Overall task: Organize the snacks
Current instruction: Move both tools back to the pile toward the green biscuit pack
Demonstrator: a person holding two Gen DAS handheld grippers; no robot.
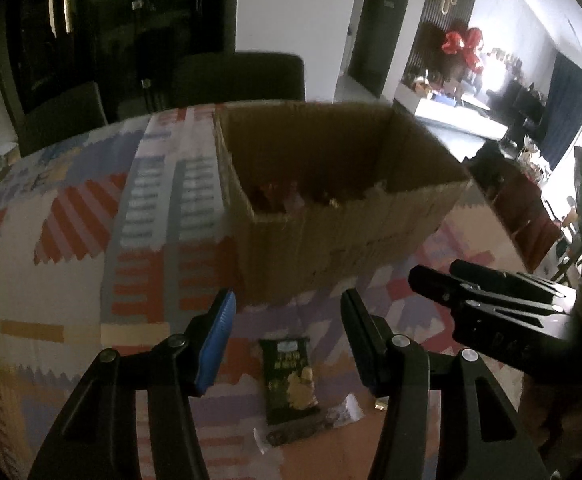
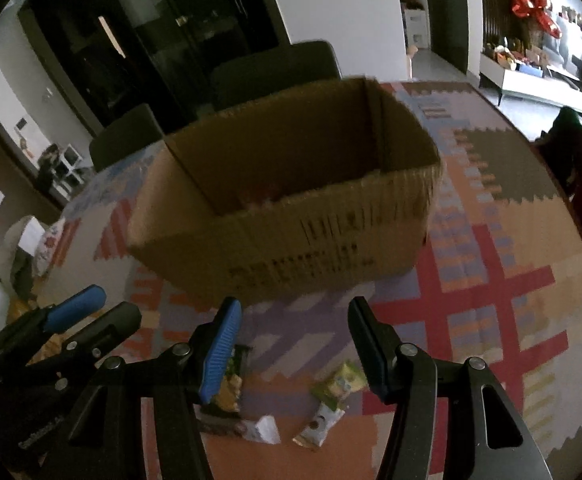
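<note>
- While hovering over the patchwork-patterned tablecloth (image 1: 71,240), left gripper (image 1: 287,312) with jaws apart and empty, above the dark green snack packet (image 1: 289,380).
- Right gripper (image 2: 295,320) likewise parted and empty, over the small pale green wrapped snacks (image 2: 341,386).
- Brown wrapped bar (image 1: 303,430) lying just below the packet, touching it.
- Open brown cardboard box (image 2: 291,248) standing beyond both, with some snacks dimly visible inside.
- Dark chairs (image 2: 275,68) behind the table.
</note>
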